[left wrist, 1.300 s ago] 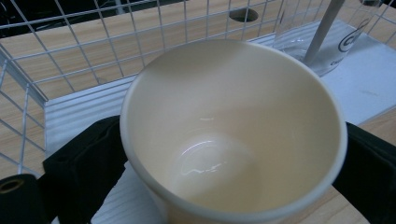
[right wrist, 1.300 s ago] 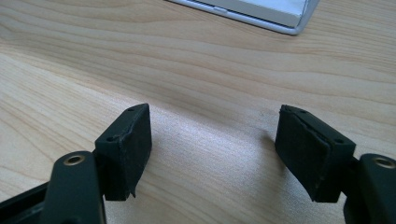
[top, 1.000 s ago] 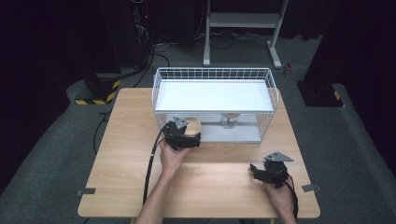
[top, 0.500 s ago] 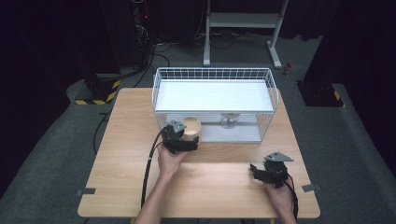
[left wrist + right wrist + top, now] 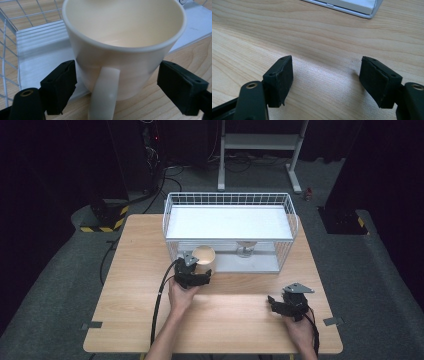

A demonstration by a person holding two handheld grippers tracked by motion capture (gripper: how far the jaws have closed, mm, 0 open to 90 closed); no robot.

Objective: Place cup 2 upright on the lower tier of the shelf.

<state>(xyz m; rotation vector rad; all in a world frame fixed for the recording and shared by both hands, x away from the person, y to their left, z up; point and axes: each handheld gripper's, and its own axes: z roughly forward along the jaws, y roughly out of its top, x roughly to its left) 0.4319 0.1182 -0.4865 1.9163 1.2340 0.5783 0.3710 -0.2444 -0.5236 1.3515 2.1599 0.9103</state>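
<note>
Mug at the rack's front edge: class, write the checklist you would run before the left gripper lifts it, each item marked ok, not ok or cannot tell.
1. Mug between the left gripper's jaws: ok, one pad on each side of it.
2. Pads pressing on the mug: not ok; the jaws have just been closing, but gaps show on both sides.
3. Handle clear of the pads: ok, it faces the camera, midway between them.
4. Mug upright: ok, its opening faces up.
5. Mug empty: ok, no liquid shows inside.
6. Right gripper out of the way: ok, it rests open on the table, apart from the rack.
</note>
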